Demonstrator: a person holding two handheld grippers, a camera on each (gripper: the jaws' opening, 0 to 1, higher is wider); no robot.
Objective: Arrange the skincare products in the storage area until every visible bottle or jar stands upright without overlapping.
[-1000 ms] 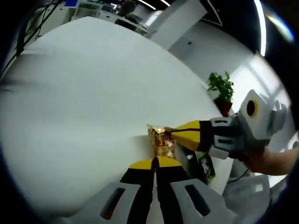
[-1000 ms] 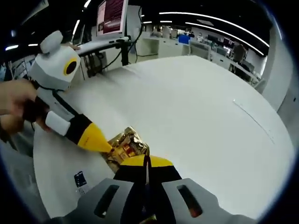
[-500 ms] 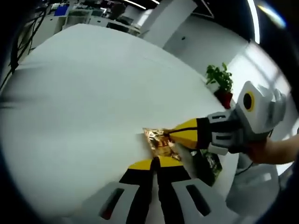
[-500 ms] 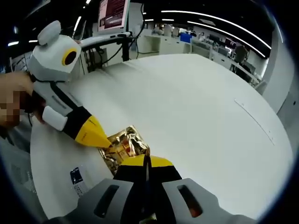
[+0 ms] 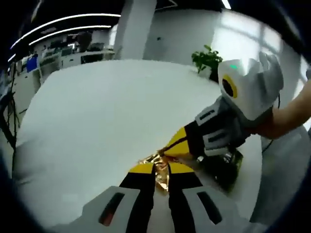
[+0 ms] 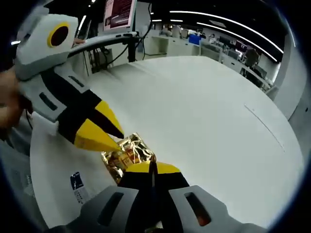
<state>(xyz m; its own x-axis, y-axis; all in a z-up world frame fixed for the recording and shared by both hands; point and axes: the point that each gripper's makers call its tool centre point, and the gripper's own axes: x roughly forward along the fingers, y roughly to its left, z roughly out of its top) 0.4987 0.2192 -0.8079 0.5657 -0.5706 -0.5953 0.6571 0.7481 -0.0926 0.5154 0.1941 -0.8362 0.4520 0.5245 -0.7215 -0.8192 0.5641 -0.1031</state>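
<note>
The crinkly gold packet (image 6: 127, 155) lies on the white table (image 6: 209, 111), right at the tips of both grippers. The right gripper (image 6: 151, 168) is pinched closed on its near edge. The left gripper (image 5: 159, 167) looks nearly closed on the other edge.

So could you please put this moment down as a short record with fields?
surface: white table
object: crinkled gold foil packet
left hand-held gripper: shut on the gold foil packet
right hand-held gripper: shut on the gold foil packet
packet position: near the table edge, held from two sides
background: potted plant, monitor
bottles or jars: none visible
</note>
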